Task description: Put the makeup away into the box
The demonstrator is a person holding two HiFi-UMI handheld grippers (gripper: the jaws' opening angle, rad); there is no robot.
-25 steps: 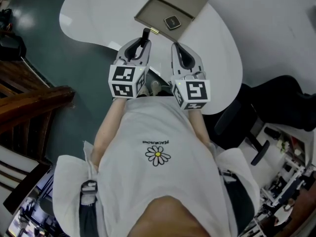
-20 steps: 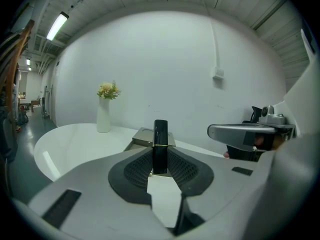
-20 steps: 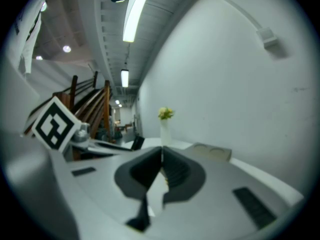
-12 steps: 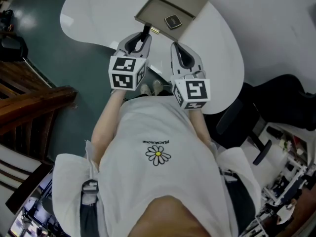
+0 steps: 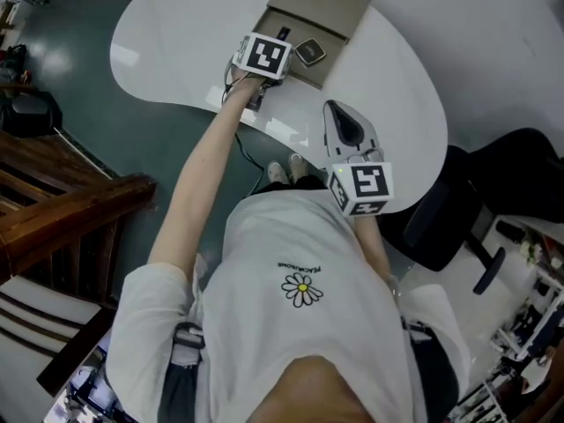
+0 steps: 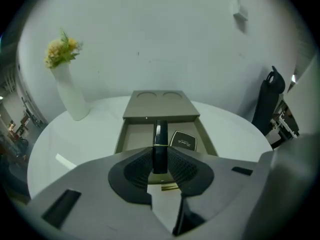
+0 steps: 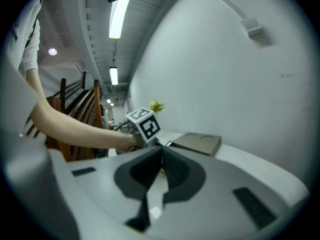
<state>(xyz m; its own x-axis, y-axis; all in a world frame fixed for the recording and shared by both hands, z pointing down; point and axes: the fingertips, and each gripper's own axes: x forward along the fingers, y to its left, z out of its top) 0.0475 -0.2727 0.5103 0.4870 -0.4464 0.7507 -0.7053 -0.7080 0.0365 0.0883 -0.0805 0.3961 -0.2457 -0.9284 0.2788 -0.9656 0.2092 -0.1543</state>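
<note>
My left gripper [image 6: 160, 165] is shut on a black lipstick tube [image 6: 160, 146] with a gold band, holding it lengthwise over the open tan box [image 6: 134, 134]. A black compact [image 6: 183, 141] lies inside the tray to the right of the tube. In the head view the left gripper [image 5: 280, 39] reaches out over the box [image 5: 291, 76], right beside the compact [image 5: 308, 53]. My right gripper [image 5: 338, 109] hangs back nearer my body above the white table [image 5: 176, 51]. Its jaws [image 7: 161, 156] are together with nothing between them.
A white vase [image 6: 70, 96] with yellow flowers stands at the table's back left. The box's lid [image 6: 159, 104] lies flat behind the tray. A dark chair [image 5: 467, 210] sits to the right of the table, and wooden furniture [image 5: 70, 210] to the left.
My left gripper has swung forward from near my body to over the open box, carrying the lipstick. The right gripper has shifted slightly right and nearer.
</note>
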